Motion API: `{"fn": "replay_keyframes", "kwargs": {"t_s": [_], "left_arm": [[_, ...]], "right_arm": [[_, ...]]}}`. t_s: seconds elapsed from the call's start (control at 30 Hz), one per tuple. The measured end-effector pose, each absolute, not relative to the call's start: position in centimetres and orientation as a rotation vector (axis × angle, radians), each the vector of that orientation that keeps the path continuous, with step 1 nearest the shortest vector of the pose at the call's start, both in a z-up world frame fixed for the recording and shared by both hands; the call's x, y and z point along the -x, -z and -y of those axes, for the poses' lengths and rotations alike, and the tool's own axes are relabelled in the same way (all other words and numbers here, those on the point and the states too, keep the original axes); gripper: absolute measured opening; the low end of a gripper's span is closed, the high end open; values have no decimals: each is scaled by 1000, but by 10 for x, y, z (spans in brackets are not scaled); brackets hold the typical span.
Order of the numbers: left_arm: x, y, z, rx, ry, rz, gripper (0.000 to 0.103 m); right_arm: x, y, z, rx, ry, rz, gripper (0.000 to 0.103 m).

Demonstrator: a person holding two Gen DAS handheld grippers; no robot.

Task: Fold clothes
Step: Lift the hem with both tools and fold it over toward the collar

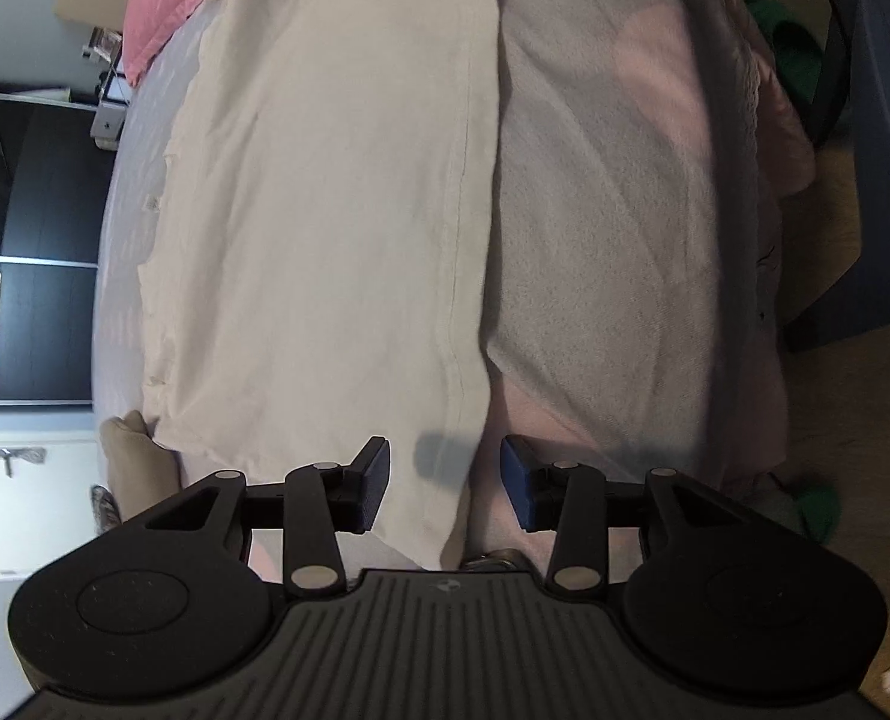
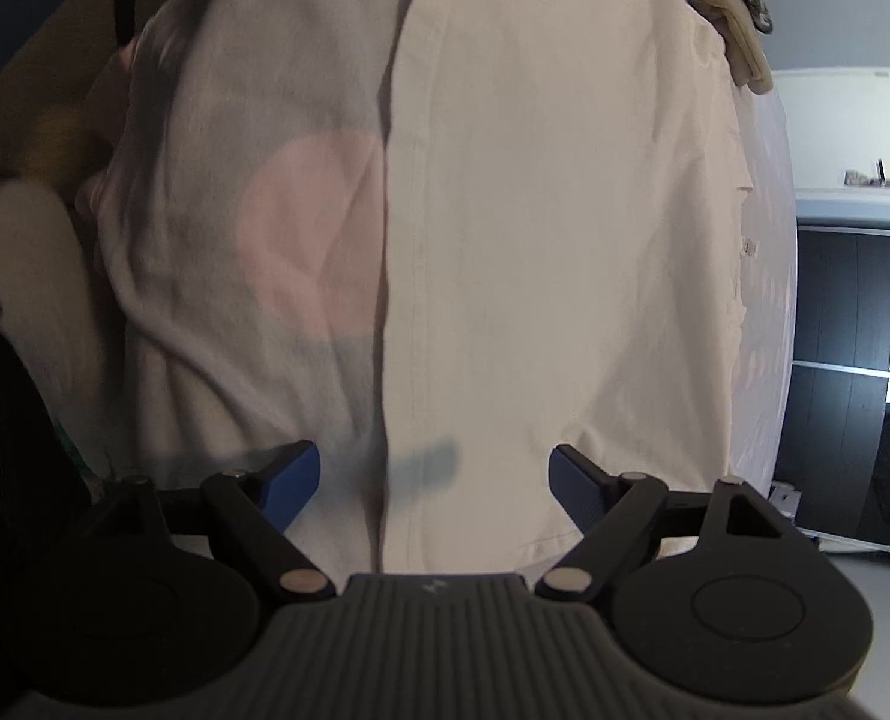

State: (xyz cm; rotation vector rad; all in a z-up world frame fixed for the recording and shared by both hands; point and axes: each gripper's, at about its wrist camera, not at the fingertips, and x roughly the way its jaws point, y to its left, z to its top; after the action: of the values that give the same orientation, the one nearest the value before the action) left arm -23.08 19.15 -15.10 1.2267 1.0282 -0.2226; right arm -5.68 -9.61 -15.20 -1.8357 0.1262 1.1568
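A cream-white cotton garment [image 1: 324, 228] lay spread flat on the bed w/ the grey-and-pink patterned bedsheet [image 1: 613, 228], its long stitched edge running down the middle. The left gripper [image 1: 445, 483] hovered over that edge near one end — jaws apart, holding nothing. The right gripper [image 2: 432, 483] hung over the same edge, jaws spread wider, also empty. A pink pillow [image 1: 159, 6] sat at the far end.

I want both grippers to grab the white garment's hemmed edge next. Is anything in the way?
Nothing visible: the left gripper and right gripper hover with jaws open over the white garment, whose hemmed edge lies uncovered.
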Motion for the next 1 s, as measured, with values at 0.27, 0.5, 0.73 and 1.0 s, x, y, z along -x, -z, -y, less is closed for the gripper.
{"fn": "replay_keyframes", "kwargs": {"t_s": [0.27, 0.5, 0.73, 1.0], "left_arm": [[222, 160, -197, -1263, 153, -1017, 37], [215, 151, -199, -1210, 127, -1050, 4], [181, 74, -234, -843, -4, -996, 1], [176, -31, -254, -629, -129, -830, 1]], "right_arm": [[54, 163, 104, 1909, -1098, -8, 74], [42, 163, 98, 1935, -1008, -60, 10], [24, 93, 76, 1655, -858, -74, 6], [19, 8, 71, 1447, -674, 85, 5]]}}
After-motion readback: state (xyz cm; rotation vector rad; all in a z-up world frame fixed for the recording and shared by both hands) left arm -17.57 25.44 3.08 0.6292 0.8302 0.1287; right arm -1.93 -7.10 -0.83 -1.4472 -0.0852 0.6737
